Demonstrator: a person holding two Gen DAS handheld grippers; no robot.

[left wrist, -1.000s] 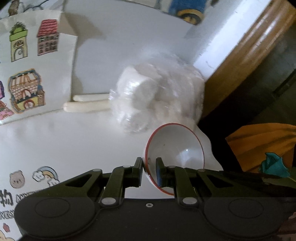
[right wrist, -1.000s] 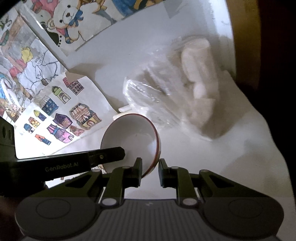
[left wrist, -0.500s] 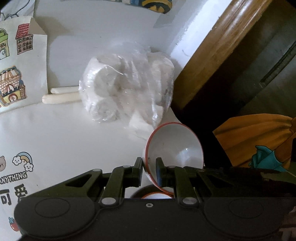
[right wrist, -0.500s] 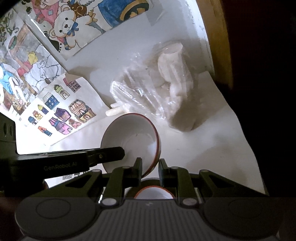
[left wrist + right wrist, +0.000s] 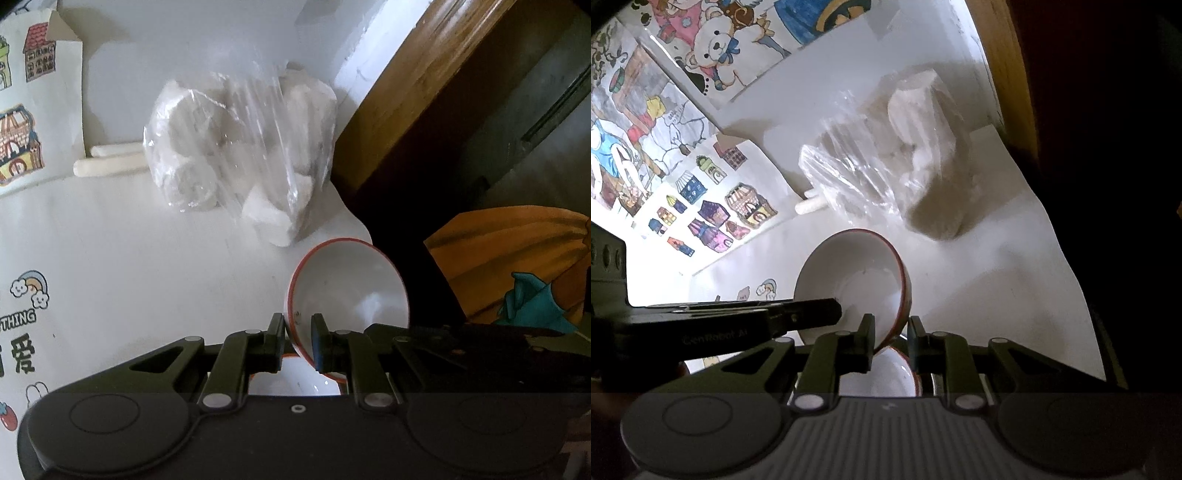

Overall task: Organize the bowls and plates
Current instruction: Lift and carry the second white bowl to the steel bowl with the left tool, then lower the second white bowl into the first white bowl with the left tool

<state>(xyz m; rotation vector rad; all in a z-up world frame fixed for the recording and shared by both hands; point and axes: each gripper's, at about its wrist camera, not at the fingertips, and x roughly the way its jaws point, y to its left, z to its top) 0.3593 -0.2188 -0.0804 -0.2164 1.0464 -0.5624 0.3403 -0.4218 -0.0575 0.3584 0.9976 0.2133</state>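
A: Grip status?
B: Left gripper [image 5: 298, 339] and right gripper [image 5: 891, 341] stay clamped on the bowl's [image 5: 351, 291] opposite rims — carried sideways; a second bowl [image 5: 894, 376] now underneath — ready for stacking.

the bowl [image 5: 349, 291] hung tilted above the table [image 5: 147, 251], near its right edge, its rim pinched on one side between the fingers of the left gripper [image 5: 297, 338] and on the opposite side by the right gripper [image 5: 891, 338]. directly under it, close to both grippers, sat a second bowl [image 5: 890, 376] (only partly seen). behind the held bowl lay a plastic bag of lumps [image 5: 243, 155], and two sticks [image 5: 110, 162] lay side by side on the table, poking out from the bag's left side. left of those stood a sheet of house stickers [image 5: 709, 206], leaning against the wall. further pictures [image 5: 701, 48] lay behind it.
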